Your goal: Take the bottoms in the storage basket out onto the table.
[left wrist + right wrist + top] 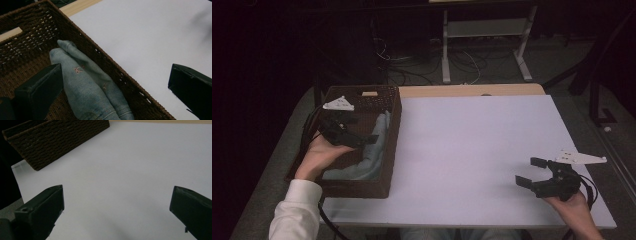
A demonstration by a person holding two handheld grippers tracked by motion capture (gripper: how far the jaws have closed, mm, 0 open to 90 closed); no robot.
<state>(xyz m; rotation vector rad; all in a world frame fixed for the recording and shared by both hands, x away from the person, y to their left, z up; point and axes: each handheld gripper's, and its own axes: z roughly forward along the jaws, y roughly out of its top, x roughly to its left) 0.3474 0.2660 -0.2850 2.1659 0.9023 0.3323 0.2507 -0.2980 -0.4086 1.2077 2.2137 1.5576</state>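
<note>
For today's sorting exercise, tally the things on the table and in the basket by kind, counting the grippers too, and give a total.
Brown woven wicker basket: 1
Folded light blue denim garment: 1
Black two-jaw grippers, left gripper and right gripper: 2
Total: 4

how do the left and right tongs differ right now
The left tongs hang over the brown basket, above the blue cloth lying in it; the right tongs are over bare white table, far from the basket. The left tongs sit at the table's left edge, the right tongs near its front right corner. Both stand open, hold nothing, and carry a grey three-cornered plate.
</note>
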